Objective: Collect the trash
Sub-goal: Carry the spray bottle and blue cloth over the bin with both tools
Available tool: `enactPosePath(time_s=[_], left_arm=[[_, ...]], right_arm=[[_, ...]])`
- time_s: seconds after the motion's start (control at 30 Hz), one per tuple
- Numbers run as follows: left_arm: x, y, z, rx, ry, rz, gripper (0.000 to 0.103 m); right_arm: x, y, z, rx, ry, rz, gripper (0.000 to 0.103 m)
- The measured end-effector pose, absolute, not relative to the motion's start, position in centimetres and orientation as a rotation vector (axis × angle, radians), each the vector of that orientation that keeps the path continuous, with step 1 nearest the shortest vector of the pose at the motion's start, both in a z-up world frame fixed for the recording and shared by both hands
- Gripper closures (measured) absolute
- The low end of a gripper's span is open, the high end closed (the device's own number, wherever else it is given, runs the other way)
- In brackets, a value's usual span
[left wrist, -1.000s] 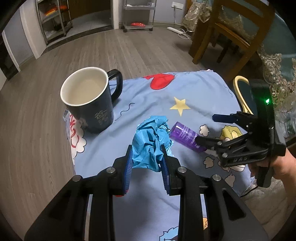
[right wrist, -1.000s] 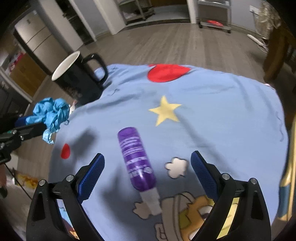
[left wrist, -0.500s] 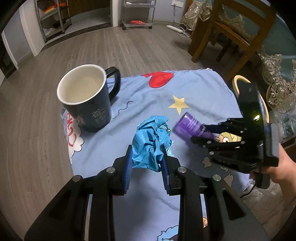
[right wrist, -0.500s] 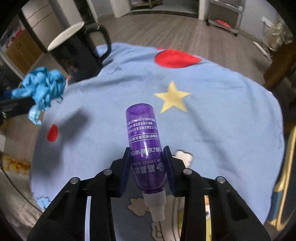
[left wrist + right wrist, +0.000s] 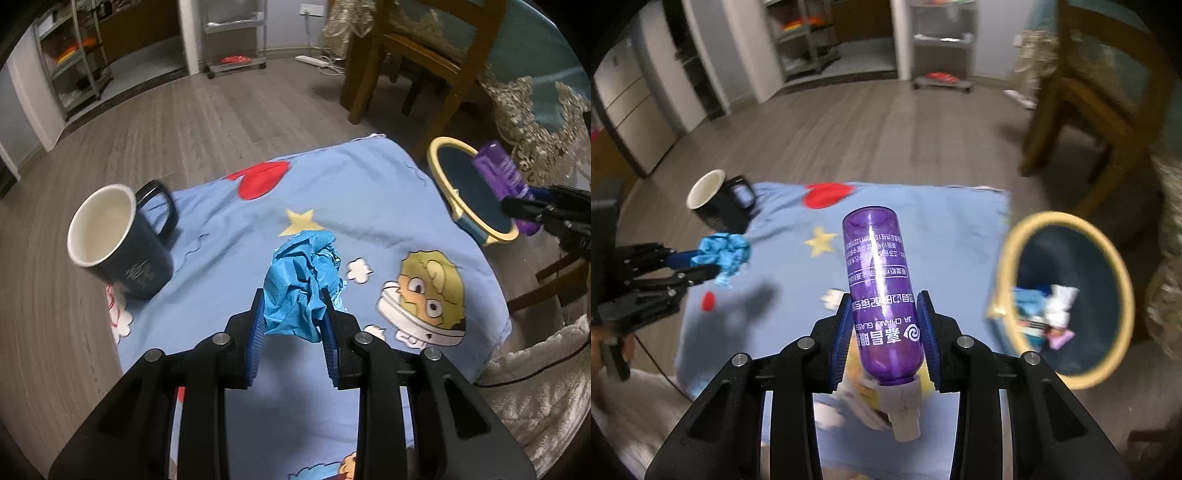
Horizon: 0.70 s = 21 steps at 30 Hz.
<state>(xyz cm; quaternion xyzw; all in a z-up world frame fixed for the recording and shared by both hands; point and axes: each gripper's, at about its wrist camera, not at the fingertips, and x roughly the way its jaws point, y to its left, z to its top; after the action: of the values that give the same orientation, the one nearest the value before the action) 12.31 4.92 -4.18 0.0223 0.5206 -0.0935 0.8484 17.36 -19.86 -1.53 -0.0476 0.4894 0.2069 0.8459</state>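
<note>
My left gripper [image 5: 293, 310] is shut on a crumpled blue wrapper [image 5: 301, 275], held above the blue cartoon cloth [image 5: 369, 206]. In the right wrist view that wrapper [image 5: 726, 253] hangs from the left gripper [image 5: 713, 264] at the far left. My right gripper [image 5: 884, 321] is shut on a purple plastic bottle [image 5: 881, 291], white cap toward me, lifted off the cloth. The bottle [image 5: 504, 179] shows in the left wrist view above the round bin [image 5: 447, 192]. The bin [image 5: 1015, 258] has a yellow rim, dark blue walls and scraps inside.
A dark mug [image 5: 118, 240] with a white inside stands at the cloth's left edge, also the mug [image 5: 718, 203] in the right wrist view. A wooden chair [image 5: 417, 59] stands behind the bin. A fuzzy beige throw [image 5: 535, 373] lies at the lower right.
The right gripper shut on the purple bottle, lifted it off the cloth and carried it right, over the bin. The left gripper drifted right with the blue wrapper still held.
</note>
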Motion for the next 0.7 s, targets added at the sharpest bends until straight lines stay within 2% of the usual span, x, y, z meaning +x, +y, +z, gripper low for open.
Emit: enactPosePath(time_s=[0.3, 0.7], left_arm=[[12.1, -2.4, -3.3, 0.135, 1.049, -0.315, 0.076], [14.2, -12.9, -5.9, 0.197, 1.069, -0.453, 0.076]], right_arm=[[20.9, -28.1, -4.0, 0.077, 1.072, 0.278, 0.069], [24.2, -35.1, -6.4, 0.312, 1.092, 0.190, 0.070]])
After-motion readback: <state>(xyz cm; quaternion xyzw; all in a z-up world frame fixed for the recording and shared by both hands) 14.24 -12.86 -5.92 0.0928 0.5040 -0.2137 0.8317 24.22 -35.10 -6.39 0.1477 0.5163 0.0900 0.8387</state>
